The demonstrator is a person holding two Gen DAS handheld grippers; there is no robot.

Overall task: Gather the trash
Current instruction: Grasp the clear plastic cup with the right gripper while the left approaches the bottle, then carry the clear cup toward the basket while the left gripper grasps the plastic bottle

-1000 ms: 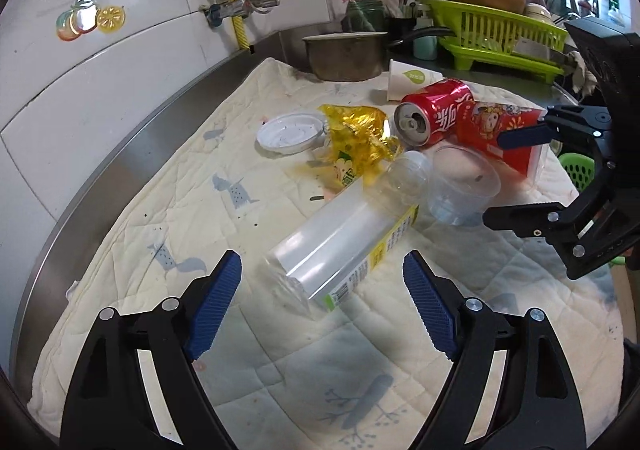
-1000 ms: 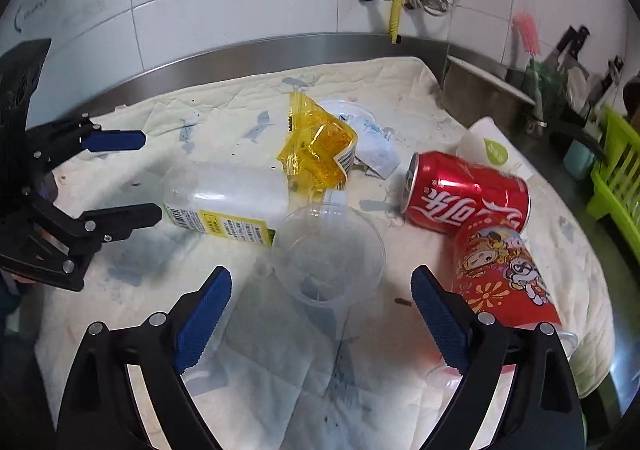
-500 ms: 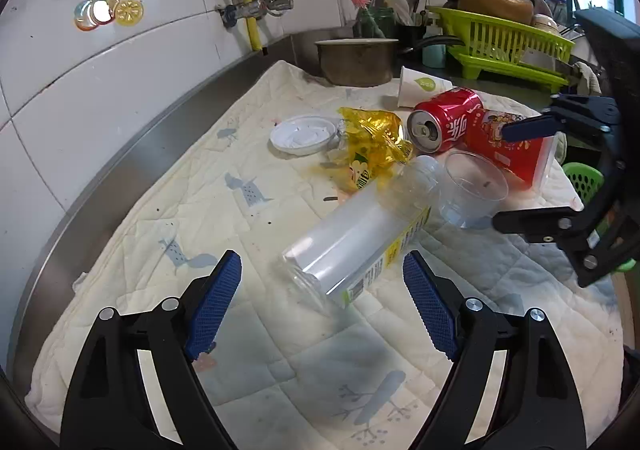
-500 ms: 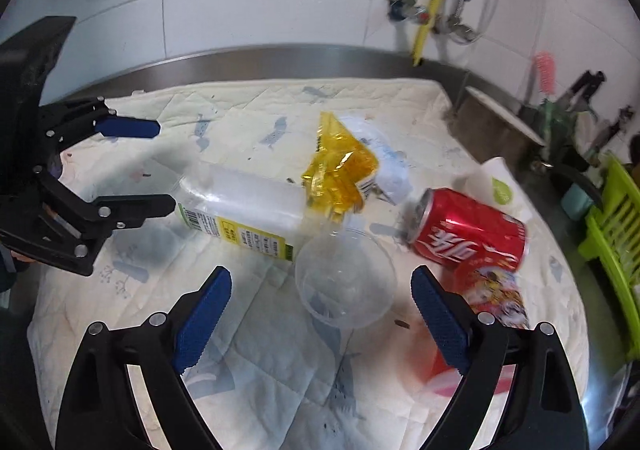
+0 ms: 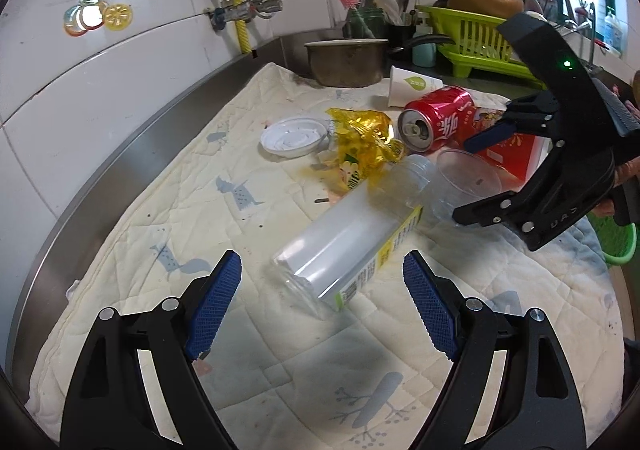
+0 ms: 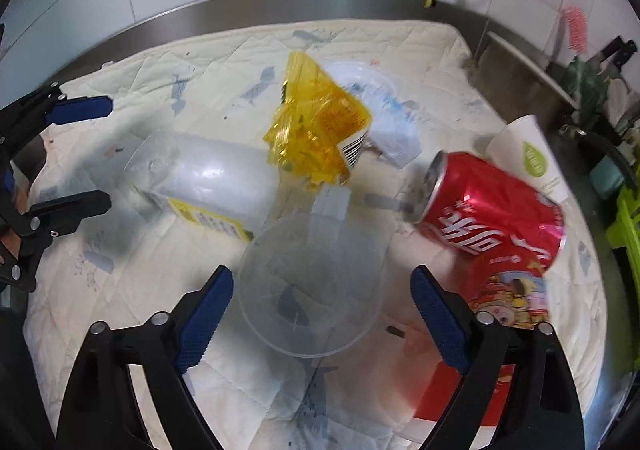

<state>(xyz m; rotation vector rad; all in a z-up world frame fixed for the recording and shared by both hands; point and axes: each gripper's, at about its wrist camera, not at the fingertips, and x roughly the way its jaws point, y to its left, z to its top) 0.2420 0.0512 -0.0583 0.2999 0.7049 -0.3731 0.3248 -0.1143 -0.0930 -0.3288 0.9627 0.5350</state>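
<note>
A clear plastic bottle [image 5: 352, 238] [image 6: 208, 181] with a yellow-green label lies on its side on the quilted cloth [image 5: 180, 209]. My left gripper [image 5: 322, 266] [image 6: 106, 153] is open, its fingertips on either side of the bottle's base and not touching it. A clear plastic cup [image 5: 468, 181] [image 6: 312, 286] lies between the fingers of my right gripper [image 6: 322, 278] [image 5: 464, 181]. Its jaws are closing, and the pads are still off the cup. Around them lie a yellow wrapper [image 5: 364, 145] [image 6: 320, 129], a red can [image 5: 436, 117] [image 6: 492, 209] and a red snack packet [image 6: 508, 290].
A white lid [image 5: 292, 135] and a tipped paper cup [image 5: 412, 83] lie further back. A metal pot [image 5: 346, 61] and a green dish rack [image 5: 480, 41] stand behind the cloth. A steel rim and tiled wall run along the left. A green basket [image 5: 618, 238] sits off the right edge.
My right gripper has dropped in over the clear cup, which now fills the gap between its fingers, and its jaws have narrowed a little. The left gripper holds still by the bottle.
</note>
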